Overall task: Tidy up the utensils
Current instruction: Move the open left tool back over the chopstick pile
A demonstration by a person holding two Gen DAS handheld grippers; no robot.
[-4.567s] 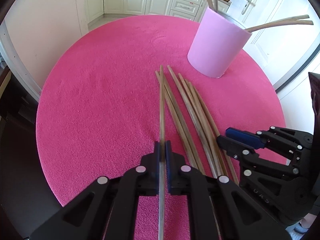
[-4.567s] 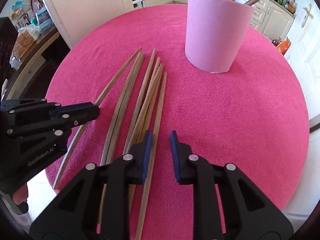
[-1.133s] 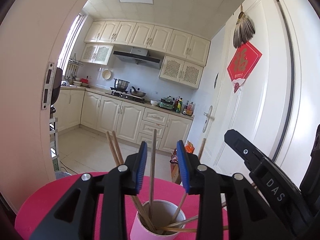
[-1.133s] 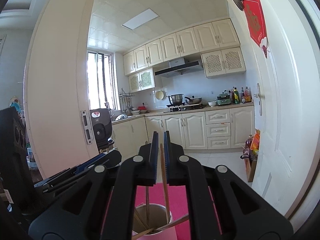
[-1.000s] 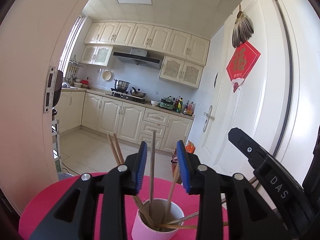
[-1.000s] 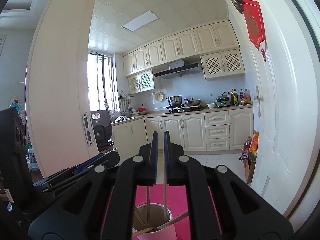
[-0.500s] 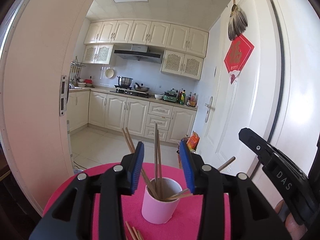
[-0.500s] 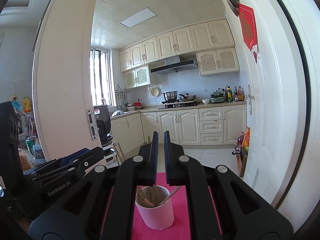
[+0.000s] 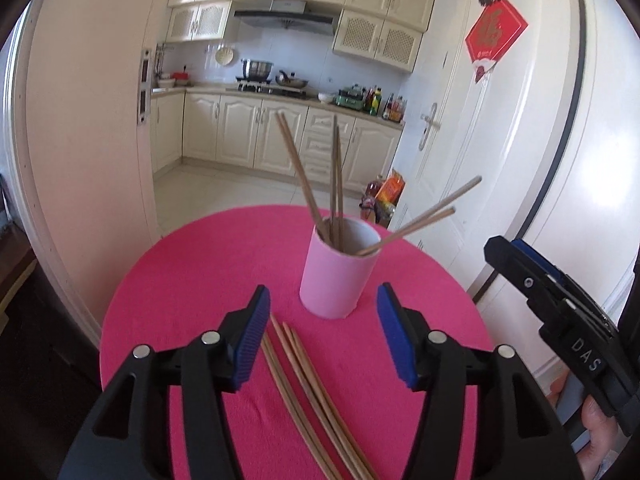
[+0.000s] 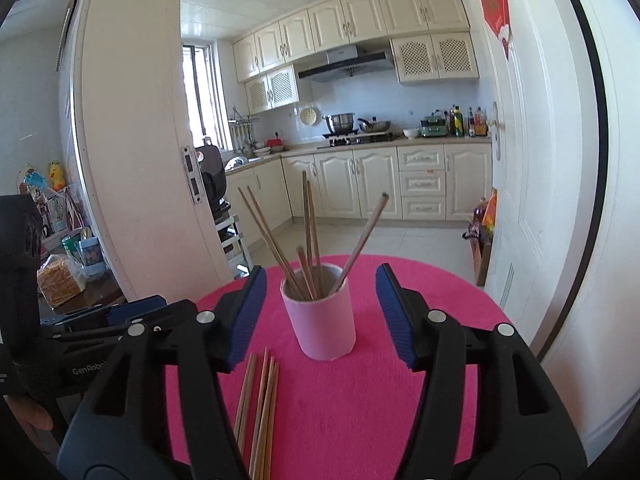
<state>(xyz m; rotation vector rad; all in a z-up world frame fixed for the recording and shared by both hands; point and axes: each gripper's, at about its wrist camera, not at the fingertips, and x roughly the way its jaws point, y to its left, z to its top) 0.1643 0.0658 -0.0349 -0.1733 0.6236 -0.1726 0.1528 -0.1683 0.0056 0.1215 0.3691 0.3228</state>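
Note:
A pink cup point(image 9: 337, 271) stands on the round pink table point(image 9: 192, 280) and holds several wooden chopsticks point(image 9: 334, 184). It also shows in the right wrist view point(image 10: 320, 320) with chopsticks point(image 10: 308, 236) in it. Several loose chopsticks point(image 9: 312, 392) lie on the cloth in front of the cup, also seen in the right wrist view point(image 10: 260, 404). My left gripper point(image 9: 322, 336) is open and empty above the loose chopsticks. My right gripper point(image 10: 320, 316) is open and empty, its jaws either side of the cup from behind.
The right gripper point(image 9: 560, 320) shows at the right edge of the left wrist view; the left gripper point(image 10: 100, 340) shows at the left of the right wrist view. A white door point(image 9: 500, 160) stands to the right. Kitchen cabinets point(image 10: 380, 184) lie beyond.
Both grippers have pulled back from the cup and tilted down. Both jaws have opened wide; the right was shut half a second ago. The chopsticks they carried now stand in the cup.

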